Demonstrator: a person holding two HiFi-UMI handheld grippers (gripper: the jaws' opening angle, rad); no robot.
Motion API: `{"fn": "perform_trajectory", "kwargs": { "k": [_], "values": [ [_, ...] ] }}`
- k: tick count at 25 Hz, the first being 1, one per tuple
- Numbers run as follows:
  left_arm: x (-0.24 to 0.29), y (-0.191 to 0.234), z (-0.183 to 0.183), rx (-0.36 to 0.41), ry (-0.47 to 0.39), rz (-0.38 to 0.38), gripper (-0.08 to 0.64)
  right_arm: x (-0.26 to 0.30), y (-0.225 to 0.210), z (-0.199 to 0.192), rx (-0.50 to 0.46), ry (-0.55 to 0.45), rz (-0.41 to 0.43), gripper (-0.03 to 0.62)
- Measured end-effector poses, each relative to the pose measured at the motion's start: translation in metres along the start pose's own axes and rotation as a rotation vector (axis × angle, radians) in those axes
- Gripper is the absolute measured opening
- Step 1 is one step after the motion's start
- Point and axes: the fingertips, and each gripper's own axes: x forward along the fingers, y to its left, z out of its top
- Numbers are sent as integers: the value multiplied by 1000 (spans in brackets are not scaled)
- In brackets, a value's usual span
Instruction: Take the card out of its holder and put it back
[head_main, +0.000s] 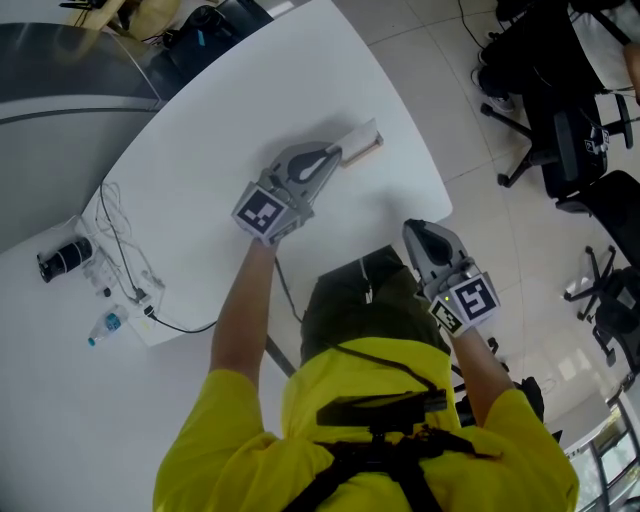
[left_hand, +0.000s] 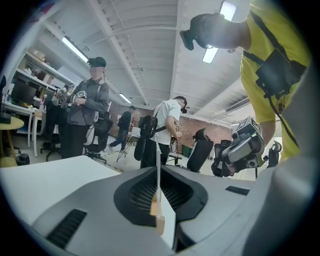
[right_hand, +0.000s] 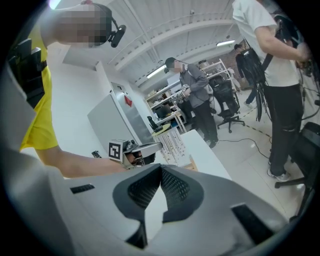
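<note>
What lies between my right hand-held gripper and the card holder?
Nothing: in the head view, only bare white table separates the right hand-held gripper from the card holder.

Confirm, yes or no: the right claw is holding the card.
No: the right claw is shut on nothing, while the card stands edge-on in the left claw.

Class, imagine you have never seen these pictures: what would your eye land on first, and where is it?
The person's bright yellow shirt fills the bottom of the head view. Above it, over the white table, the left hand-held gripper is shut on a thin white card at its wooden holder. The right hand-held gripper hangs just off the table's near edge, jaws together and empty.
</note>
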Motion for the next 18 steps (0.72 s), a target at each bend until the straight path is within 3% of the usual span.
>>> {"fn": "perform_trajectory", "kwargs": {
  "k": [6, 10, 13, 18],
  "values": [
    [9, 4, -31, -37, 30, 49, 13, 6, -1, -3, 4, 2, 1, 5],
    [2, 6, -33, -92, 26, 135, 72, 8, -1, 5, -11, -9, 2, 5],
    [-22, 9, -12, -116, 7, 243, 74, 7, 5, 29, -37, -37, -3, 5],
    [-89, 3, 51, -110, -27, 457, 72, 4, 29, 94, -111, -121, 21, 5]
  ]
}}
